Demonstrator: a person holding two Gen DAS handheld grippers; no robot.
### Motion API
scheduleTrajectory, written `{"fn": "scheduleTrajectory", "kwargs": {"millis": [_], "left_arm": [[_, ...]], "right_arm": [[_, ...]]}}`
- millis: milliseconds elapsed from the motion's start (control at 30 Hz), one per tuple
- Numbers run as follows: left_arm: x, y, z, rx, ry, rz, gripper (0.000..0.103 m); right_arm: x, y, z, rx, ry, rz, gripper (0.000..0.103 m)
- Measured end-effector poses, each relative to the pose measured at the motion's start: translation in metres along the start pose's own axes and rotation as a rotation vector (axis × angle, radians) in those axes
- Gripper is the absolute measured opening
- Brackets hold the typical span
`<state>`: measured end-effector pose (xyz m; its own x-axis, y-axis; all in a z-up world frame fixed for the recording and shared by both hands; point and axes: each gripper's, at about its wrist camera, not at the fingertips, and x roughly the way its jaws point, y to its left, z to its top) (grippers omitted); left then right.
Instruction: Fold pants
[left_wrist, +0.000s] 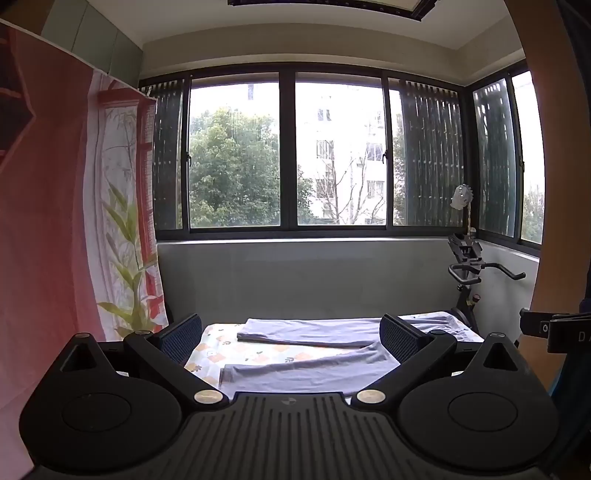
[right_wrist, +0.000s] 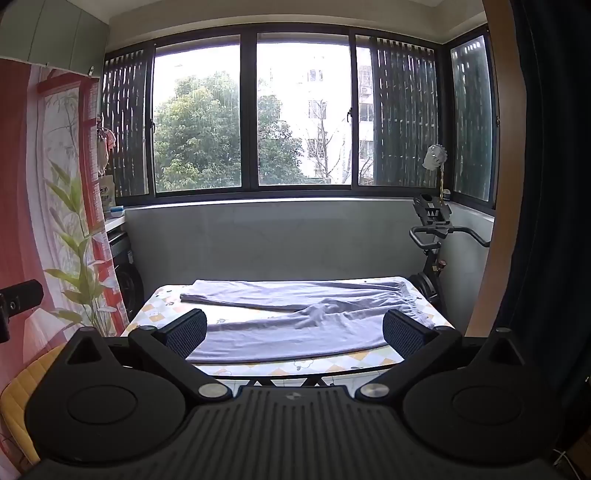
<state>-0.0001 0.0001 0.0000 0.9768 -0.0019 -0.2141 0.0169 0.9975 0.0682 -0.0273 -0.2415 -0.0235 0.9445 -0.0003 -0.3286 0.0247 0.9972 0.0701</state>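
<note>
Grey pants (right_wrist: 295, 314) lie spread flat on a table with a patterned cloth (right_wrist: 332, 367). The two legs run to the left and the waistband sits at the right. In the left wrist view the pants (left_wrist: 303, 350) lie just beyond my fingers. My left gripper (left_wrist: 291, 332) is open, held back from the table's near edge, with nothing between its fingers. My right gripper (right_wrist: 295, 330) is open too, above the near edge, and holds nothing. The tip of the right gripper (left_wrist: 554, 328) shows at the right edge of the left wrist view.
An exercise bike (right_wrist: 432, 258) stands at the table's far right corner. A pink curtain (left_wrist: 55, 203) with printed plants hangs on the left. A low grey wall (right_wrist: 277, 240) and wide windows close off the far side. A yellow chair (right_wrist: 26, 384) sits at lower left.
</note>
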Motion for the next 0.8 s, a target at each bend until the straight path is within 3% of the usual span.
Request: {"fn": "scheduleTrajectory", "kwargs": {"millis": [800], "left_arm": [[0.0065,0.0015,0.0002,-0.008,0.014,-0.002,0.103]], "right_arm": [[0.0032,-0.0063,0.0027,0.018,-0.004,-0.003,0.103]]}}
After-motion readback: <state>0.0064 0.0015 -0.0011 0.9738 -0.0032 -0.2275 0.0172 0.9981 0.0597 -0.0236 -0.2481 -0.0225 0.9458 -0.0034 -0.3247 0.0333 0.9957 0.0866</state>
